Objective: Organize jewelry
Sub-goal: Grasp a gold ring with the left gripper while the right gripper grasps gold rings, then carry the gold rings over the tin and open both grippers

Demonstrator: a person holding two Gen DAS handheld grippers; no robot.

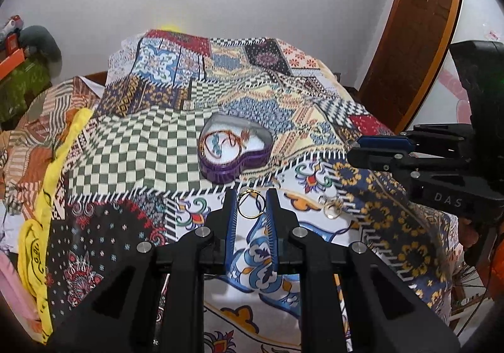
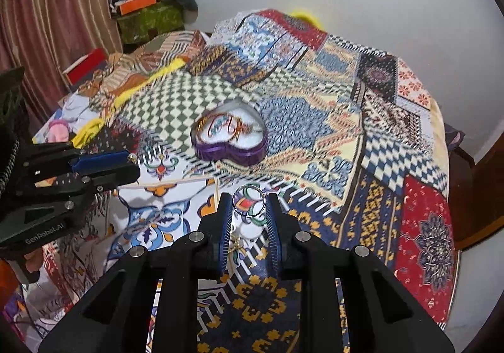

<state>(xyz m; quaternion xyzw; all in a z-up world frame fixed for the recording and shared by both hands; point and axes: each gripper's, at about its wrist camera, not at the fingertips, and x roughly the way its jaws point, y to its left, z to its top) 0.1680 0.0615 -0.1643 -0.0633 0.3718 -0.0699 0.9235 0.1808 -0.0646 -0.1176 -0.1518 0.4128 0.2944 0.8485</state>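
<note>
A purple heart-shaped jewelry box [image 1: 234, 148] lies open on the patchwork cloth, with chains on its white lining; it also shows in the right wrist view [image 2: 230, 137]. My left gripper [image 1: 251, 200] is shut on a gold ring [image 1: 250, 205], held above the cloth just in front of the box. My right gripper [image 2: 249, 200] is shut on a silver ring [image 2: 249, 200]. The right gripper shows in the left wrist view [image 1: 352, 148] at the right; the left gripper shows in the right wrist view [image 2: 134, 164] at the left. More gold jewelry [image 1: 332, 206] lies on the cloth.
A small gold piece [image 2: 236, 242] lies on the cloth under my right gripper. A yellow cloth [image 1: 47, 195] lies along the left edge. Boxes and bags [image 2: 145, 9] stand at the back left, a wooden door [image 1: 415, 38] at the right.
</note>
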